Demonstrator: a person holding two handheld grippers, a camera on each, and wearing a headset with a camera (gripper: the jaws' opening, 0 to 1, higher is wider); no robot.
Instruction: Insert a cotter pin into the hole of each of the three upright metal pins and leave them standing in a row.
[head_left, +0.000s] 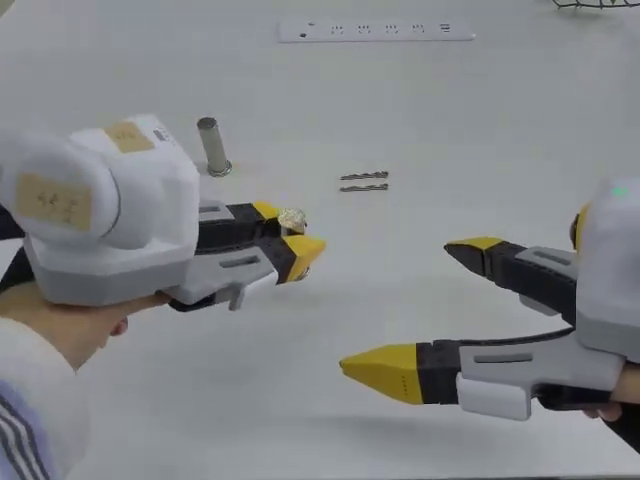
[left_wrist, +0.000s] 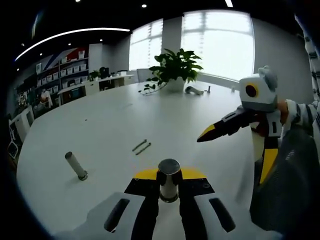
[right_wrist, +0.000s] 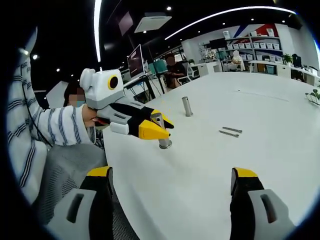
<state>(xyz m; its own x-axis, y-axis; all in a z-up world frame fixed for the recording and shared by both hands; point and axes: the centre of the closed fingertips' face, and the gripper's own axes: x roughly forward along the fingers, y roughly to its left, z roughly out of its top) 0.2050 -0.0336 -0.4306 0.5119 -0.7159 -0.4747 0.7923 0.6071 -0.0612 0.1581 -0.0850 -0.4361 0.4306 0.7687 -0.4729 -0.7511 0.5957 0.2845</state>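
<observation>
At the near left of the white table (head_left: 480, 120), the left gripper (head_left: 290, 233) has its yellow-tipped jaws closed on a metal pin (head_left: 291, 218), clamping it upright by the shaft; in the left gripper view the round top of this pin sits right between the jaws; whether its foot touches the tabletop I cannot tell. Beyond that gripper, well apart from it, a second metal pin (head_left: 210, 147) stands upright on its flanged base, free of both tools. To the right of that standing pin, two cotter pins (head_left: 364, 181) lie flat side by side, almost touching each other, farther out on the table than either gripper. Over on the right, the right gripper (head_left: 405, 305) hangs above the tabletop with its jaws spread wide and nothing between them; its tips point toward the left gripper, and the two tools are apart. A striped sleeve (right_wrist: 45, 120) shows behind the left gripper in the right gripper view. Along the far side of the table lies a white power strip (head_left: 375, 30); a potted plant (left_wrist: 175, 67) stands on the table in the left gripper view.
</observation>
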